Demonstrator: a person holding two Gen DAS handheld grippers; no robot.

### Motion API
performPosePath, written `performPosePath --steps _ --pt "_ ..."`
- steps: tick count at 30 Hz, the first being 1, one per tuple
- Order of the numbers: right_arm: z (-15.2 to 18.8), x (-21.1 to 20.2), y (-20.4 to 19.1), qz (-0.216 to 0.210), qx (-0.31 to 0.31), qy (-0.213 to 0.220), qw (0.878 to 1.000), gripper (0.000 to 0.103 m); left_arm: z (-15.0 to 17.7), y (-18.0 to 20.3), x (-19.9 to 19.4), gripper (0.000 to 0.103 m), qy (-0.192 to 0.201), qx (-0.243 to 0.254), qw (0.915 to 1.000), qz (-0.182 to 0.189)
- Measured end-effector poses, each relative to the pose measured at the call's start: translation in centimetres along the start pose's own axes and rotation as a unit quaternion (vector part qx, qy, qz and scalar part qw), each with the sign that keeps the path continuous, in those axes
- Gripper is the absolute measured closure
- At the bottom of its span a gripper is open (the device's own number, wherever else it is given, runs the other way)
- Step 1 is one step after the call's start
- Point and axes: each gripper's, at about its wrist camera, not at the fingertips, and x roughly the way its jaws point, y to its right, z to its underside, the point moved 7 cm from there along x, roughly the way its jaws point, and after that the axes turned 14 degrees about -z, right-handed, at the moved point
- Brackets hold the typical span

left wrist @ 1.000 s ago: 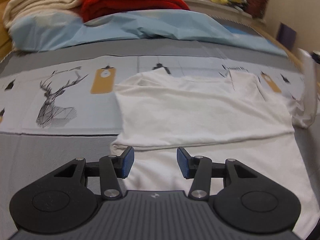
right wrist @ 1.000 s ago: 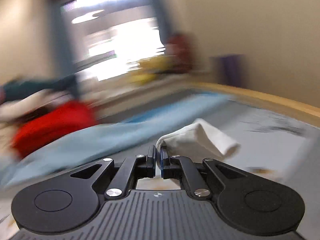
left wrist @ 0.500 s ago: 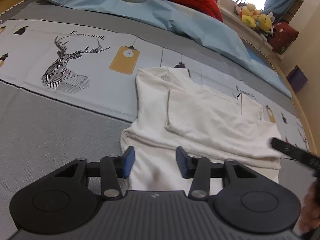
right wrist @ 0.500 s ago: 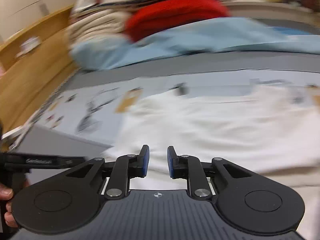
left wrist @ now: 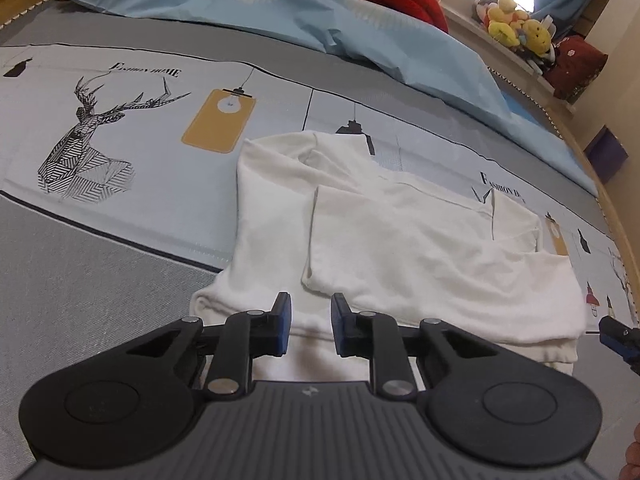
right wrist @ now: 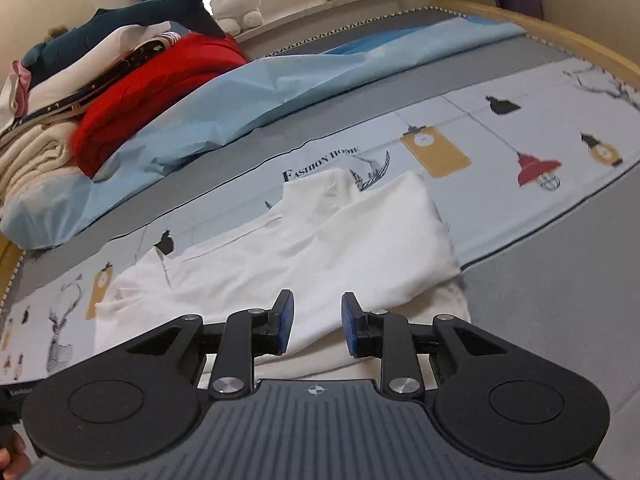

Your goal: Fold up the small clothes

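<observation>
A printed bedsheet (left wrist: pixel 120 208) with a deer drawing (left wrist: pixel 86 140) and mustard lamp tags covers the bed. At its far side lie a pale blue duvet (right wrist: pixel 248 96), a red blanket (right wrist: pixel 160 92) and a shark plush (right wrist: pixel 132 16). Yellow soft toys (left wrist: pixel 516 28) sit on the windowsill.

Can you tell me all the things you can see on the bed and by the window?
white shirt: one, white, partly folded, flat on the bed nearest the grippers
bed cover: one, grey with deer and lamp prints, under the shirt
blue sheet: one, light blue, crumpled behind the shirt
red blanket: one, red, folded, on the blue sheet
cream blanket: one, cream, beside the red one
shark toy: one, dark blue, on top of the pile
yellow plush toys: several, on the windowsill
left gripper: black, blue pads, open over the shirt's near edge
right gripper: same, open, over the shirt
</observation>
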Motion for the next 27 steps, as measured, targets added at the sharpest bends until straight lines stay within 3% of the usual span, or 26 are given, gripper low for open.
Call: performPosePath --steps 7,10,13,20,22,24,27 --pt "-1.1 2.1 1.5 0.025 0.029 -0.004 0.999 0.075 -0.8 0.6 1.7 0.079 -0.006 -0.002 1.0000 -0.005" --pt "-1.6 2.1 2.8 0.044 0.050 0.006 0.998 0.075 -1.3 0.7 2.9 0.074 -0.017 -0.016 0.9997 0.004" --pt "-2.0 1.9 4.0 0.059 0.066 0.018 0.996 0.075 -2.1 0.6 4.1 0.063 -0.024 -0.033 0.9991 0.011" --pt "-2.7 1.2 6.2 0.091 0.097 0.049 0.990 0.075 -2.0 1.1 7.0 0.062 -0.052 -0.038 0.9979 0.009" --pt "-2.8 1.2 6.6 0.096 0.106 0.055 0.988 0.075 -1.8 1.7 7.1 0.063 -0.048 -0.020 0.9986 0.009" --pt "-2.8 1.1 6.8 0.100 0.112 0.061 0.987 0.075 -1.8 2.1 6.8 0.096 -0.037 0.010 0.9992 -0.004" --pt "-3.0 1.1 6.9 0.099 0.121 0.069 0.985 0.075 -3.0 1.1 4.8 0.098 0.000 -0.006 0.9999 -0.010"
